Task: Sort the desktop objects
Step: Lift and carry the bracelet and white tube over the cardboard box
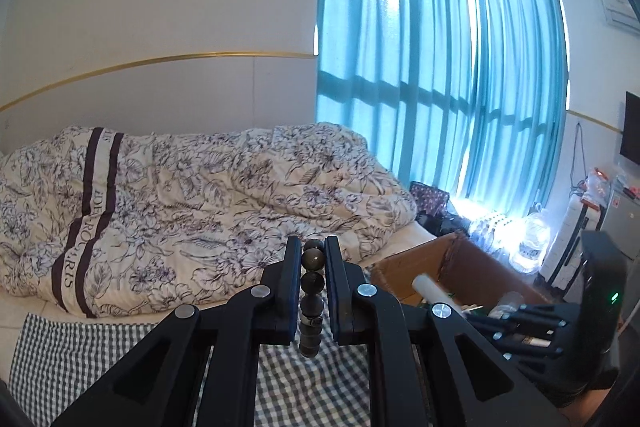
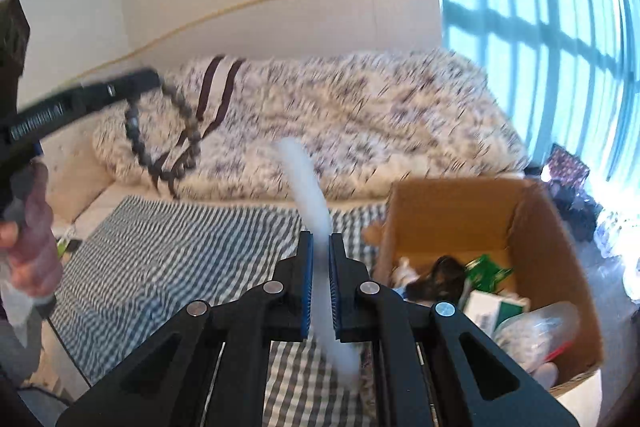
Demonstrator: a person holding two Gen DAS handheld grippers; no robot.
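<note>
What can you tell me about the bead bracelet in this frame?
The bead bracelet is a loop of round, dark brownish beads that look like polished wood or stone, with a small metallic ring partway along. The left gripper is shut on it, pinching one side of the loop between its fingers. In the right wrist view, though blurred, the loop hangs open below the fingertips, in the air above the checked cloth and touching nothing else.

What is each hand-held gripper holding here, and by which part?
The left hand-held gripper pinches a dark bead bracelet by a few beads at the top of its loop. The right hand-held gripper clamps a white stick around its middle.
</note>
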